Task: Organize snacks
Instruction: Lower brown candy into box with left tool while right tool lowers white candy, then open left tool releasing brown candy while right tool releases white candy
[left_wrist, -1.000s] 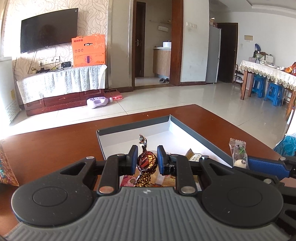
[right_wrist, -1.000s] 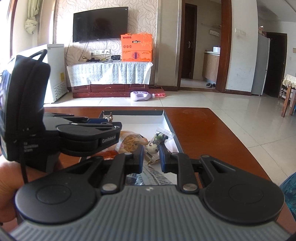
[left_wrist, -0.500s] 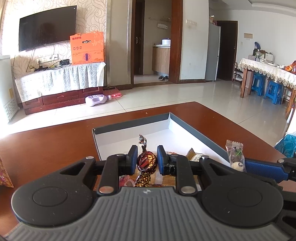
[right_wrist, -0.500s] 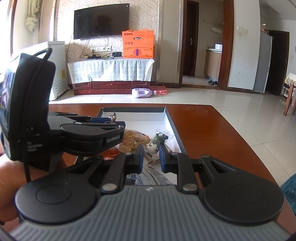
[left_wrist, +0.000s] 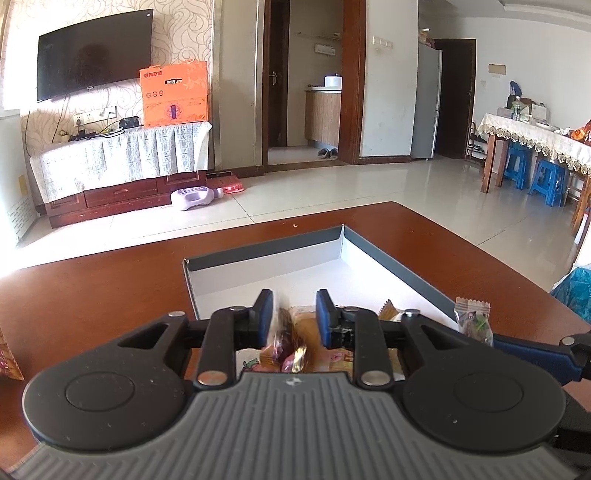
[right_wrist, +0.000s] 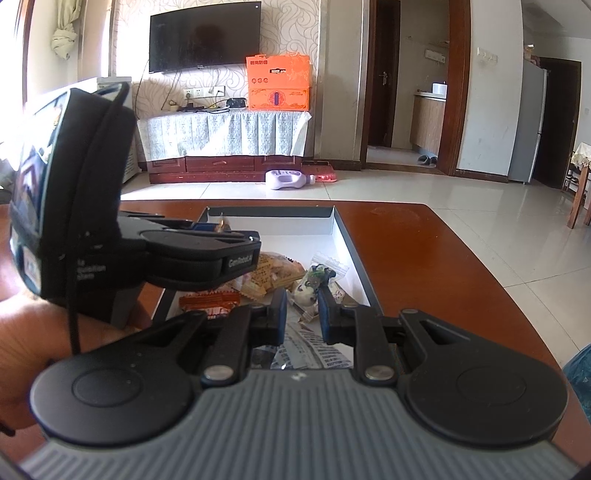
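Observation:
A shallow grey box with a white floor (left_wrist: 295, 273) sits on the brown table and holds several wrapped snacks. My left gripper (left_wrist: 294, 309) is open over the box's near end; a brown foil-wrapped chocolate (left_wrist: 286, 341) is blurred just below and between its fingers, free of the pads. My right gripper (right_wrist: 302, 308) is shut on a clear-wrapped panda candy (right_wrist: 308, 290), held over the box's right side (right_wrist: 347, 240). The same candy (left_wrist: 474, 321) shows at the right in the left wrist view. The left gripper's body (right_wrist: 199, 254) shows left in the right wrist view.
Yellow and orange snack packets (right_wrist: 266, 273) lie in the box. A snack bag's edge (left_wrist: 9, 363) sits at the table's far left. Bare tabletop (right_wrist: 424, 251) lies right of the box. A blue bag (left_wrist: 574, 290) is beside the table's right edge.
My left gripper's fingers have spread and let go of the foil chocolate, which has dropped down between them. My right gripper still holds the panda candy.

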